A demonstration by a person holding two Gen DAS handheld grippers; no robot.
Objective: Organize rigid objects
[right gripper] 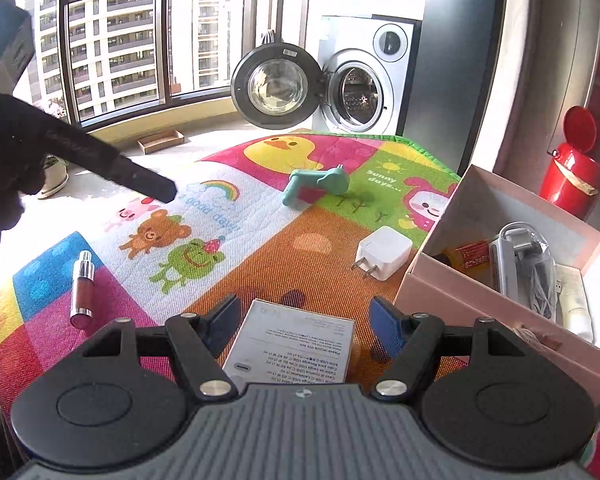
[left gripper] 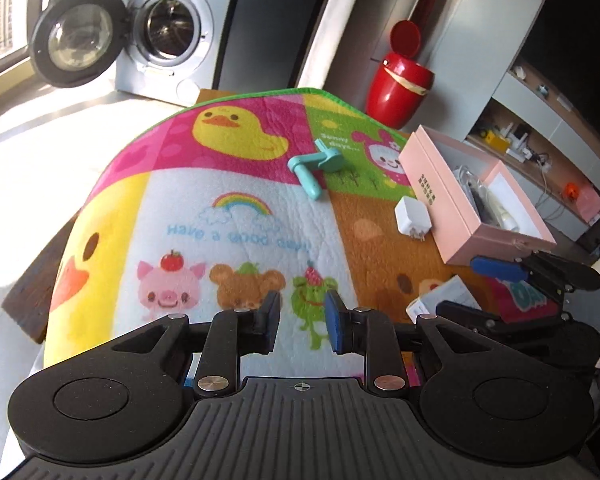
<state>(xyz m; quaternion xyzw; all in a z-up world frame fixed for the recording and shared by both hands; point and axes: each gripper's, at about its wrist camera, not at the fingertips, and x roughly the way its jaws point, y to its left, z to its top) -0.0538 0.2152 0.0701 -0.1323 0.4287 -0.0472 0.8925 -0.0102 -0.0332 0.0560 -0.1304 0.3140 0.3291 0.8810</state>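
Now, left wrist view: my left tongs (left gripper: 302,326) hang narrowly parted w/ nothing between, above the mat (left gripper: 228,216). Teal handle (left gripper: 314,168) at 12 o'clock, white charger (left gripper: 413,218) at 2, beside the pink box (left gripper: 452,200).

Right wrist view: right tongs (right gripper: 306,322) wide apart, straddling a small white carton (right gripper: 292,340), not pinching. I'd judge it light, stiff, crushable; grip the long sides. Lipstick tube (right gripper: 82,288) at 9.

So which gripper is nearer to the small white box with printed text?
Right. The right gripper has its fingers open on either side of the white box, not touching it. The left gripper is empty, over the mat's frog picture, beside the box.
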